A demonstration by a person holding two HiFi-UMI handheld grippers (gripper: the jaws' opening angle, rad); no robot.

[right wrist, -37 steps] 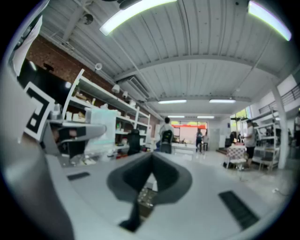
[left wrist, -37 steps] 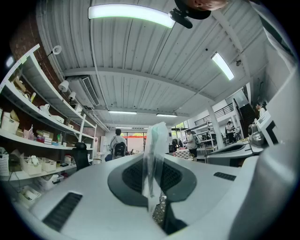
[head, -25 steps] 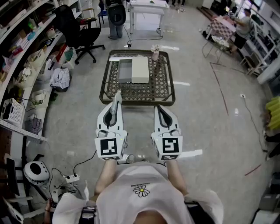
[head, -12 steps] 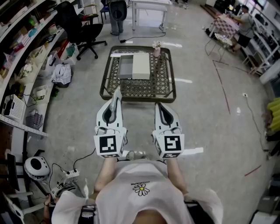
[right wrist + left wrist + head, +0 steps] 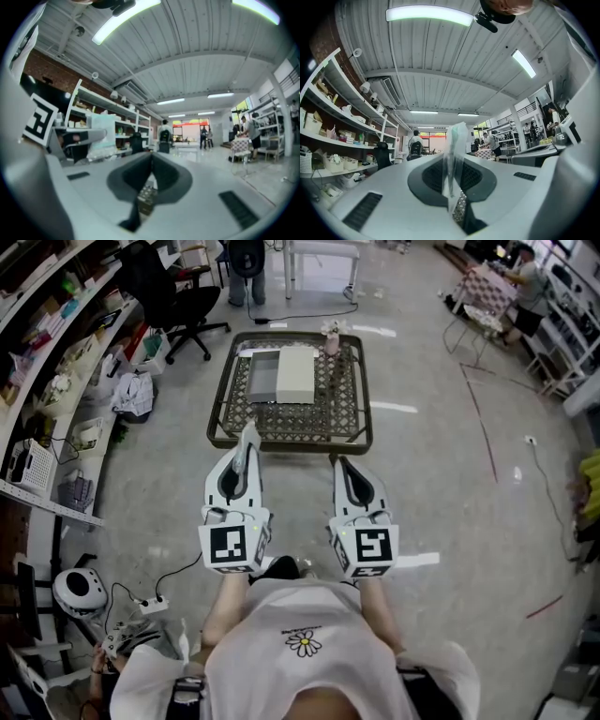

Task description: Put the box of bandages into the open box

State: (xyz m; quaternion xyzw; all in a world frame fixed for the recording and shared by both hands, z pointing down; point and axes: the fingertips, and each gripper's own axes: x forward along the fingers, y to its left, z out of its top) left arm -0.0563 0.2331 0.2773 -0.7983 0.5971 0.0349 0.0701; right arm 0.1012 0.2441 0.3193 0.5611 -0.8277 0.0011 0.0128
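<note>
- Floor: grey concrete, with cluttered shelving along the left.
- Table: low, with a woven top in a dark frame, ahead of both grippers.
- Open box: on the table's far half. The inside is grey and the white lid lies just beside it on the right.
- Left gripper: jaws pinched narrow on the box of bandages. This is a thin pale pack in clear wrap, upright at the tips, near the table's front rim and well apart from the open box.
- Right gripper: jaws together, nothing held, level beside the left.
- Vase: small, with flowers, at the table's far edge.
</note>
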